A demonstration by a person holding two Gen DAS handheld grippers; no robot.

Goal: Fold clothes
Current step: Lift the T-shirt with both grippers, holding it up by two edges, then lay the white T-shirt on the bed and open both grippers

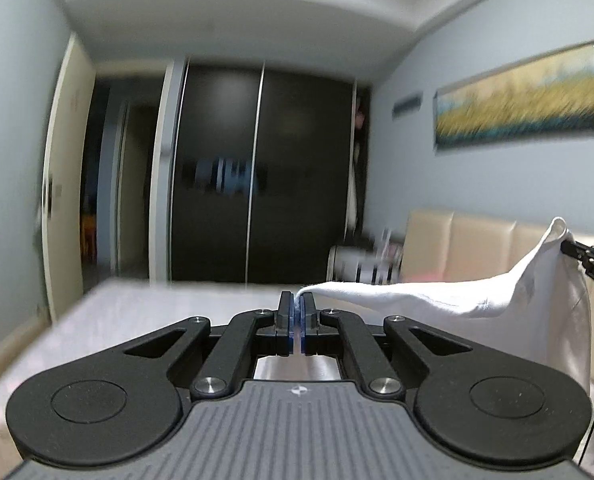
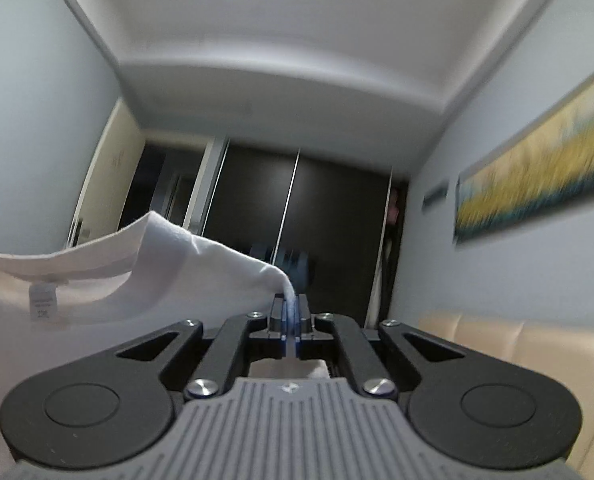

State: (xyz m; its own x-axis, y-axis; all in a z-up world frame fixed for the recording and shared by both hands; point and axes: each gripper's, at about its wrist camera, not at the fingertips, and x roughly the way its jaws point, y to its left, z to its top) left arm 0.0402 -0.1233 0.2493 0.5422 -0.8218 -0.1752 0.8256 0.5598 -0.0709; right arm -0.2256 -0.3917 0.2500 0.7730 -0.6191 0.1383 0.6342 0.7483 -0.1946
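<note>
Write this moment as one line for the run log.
step: lift shirt | left tool: shut on white T-shirt | right tool: shut on white T-shirt | shirt: held up between tools above bed

Ahead of me I see a dark, glossy sliding-door wardrobe (image 1: 257,176) filling the far wall, with an open cream door (image 1: 63,184) to its left. A long framed painting of yellow and teal streaks (image 1: 525,96) hangs on the pale blue-grey wall above a beige padded leather headboard (image 1: 481,244). A pale bedsheet (image 1: 145,312) spreads below, blurred.
</note>
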